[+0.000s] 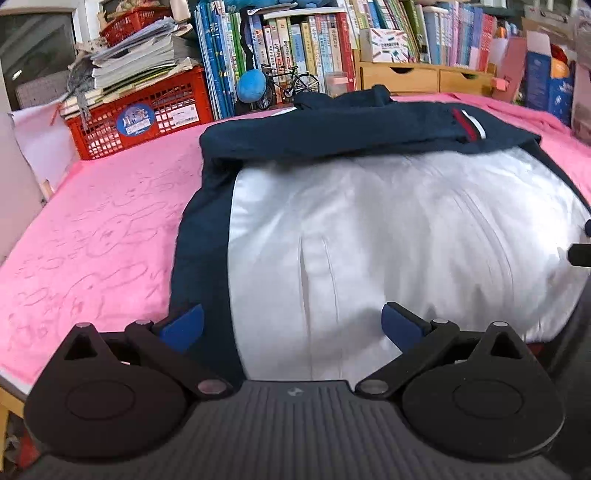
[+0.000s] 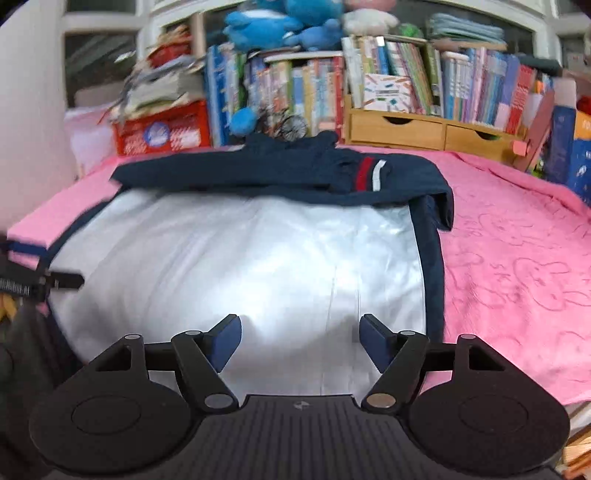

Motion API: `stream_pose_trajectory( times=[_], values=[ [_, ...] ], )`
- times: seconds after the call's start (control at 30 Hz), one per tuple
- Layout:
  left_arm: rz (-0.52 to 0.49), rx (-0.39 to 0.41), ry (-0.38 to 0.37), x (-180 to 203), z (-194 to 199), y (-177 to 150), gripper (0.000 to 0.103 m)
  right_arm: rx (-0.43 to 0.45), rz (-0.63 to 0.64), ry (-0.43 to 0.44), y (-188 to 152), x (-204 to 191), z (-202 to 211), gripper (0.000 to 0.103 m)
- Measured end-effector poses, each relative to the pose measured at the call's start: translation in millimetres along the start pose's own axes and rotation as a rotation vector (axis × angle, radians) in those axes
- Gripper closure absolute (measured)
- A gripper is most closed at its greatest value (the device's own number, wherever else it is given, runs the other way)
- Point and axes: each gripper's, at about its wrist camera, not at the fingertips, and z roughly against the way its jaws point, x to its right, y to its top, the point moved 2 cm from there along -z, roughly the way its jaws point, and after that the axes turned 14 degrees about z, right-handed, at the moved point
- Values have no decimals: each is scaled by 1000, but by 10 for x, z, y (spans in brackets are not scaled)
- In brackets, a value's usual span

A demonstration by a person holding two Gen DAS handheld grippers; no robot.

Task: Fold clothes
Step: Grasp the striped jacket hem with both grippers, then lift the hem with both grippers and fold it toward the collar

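A navy jacket (image 1: pixel 332 125) lies on the pink blanket with its silver-white lining (image 1: pixel 388 236) facing up. Its navy sleeves are folded across the far part, showing a red and white stripe (image 1: pixel 469 123). My left gripper (image 1: pixel 291 325) stands open above the near left part of the lining, with nothing between its blue pads (image 1: pixel 184 326). In the right wrist view the same jacket (image 2: pixel 280 170) shows its lining (image 2: pixel 240 266) and stripe (image 2: pixel 371 173). My right gripper (image 2: pixel 301 341) hangs open over the near edge of the lining, holding nothing.
A pink blanket (image 1: pixel 92 236) covers the table. A red crate (image 1: pixel 147 118) with stacked papers stands at the back left. Books, blue plush toys (image 2: pixel 280 22) and wooden drawers (image 2: pixel 432 129) line the back. The other gripper shows at the view edges (image 2: pixel 33 284).
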Motion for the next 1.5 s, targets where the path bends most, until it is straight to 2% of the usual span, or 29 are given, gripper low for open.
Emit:
stream_pose_trajectory(
  times=[0.2,0.37,0.47,0.77,1.07,1.23,1.4,1.5],
  values=[
    [-35,-69,3,-103,-17,-329,0,-90,68,79,-457,14,16,29],
    [-17,-142,29,-181,-241,-478,0,-175,25,60,-688,105,-278,29],
    [-7,-152,23,-195,-251,-471,0,-197,-1,48,-716,91,-323,29],
    [33,-153,-51,-143,-44,-495,0,-158,6,76,-614,-185,-117,21],
    [61,-183,-62,-96,-39,-552,0,-185,5,121,-623,-396,-145,20],
    [90,-190,-90,-39,52,-419,0,-187,27,79,-468,-475,-21,17],
    [115,-210,-68,79,172,-231,0,-158,34,9,-167,-508,155,11],
    [99,-178,-58,161,297,-121,0,-129,17,1,21,-481,307,10]
  ],
)
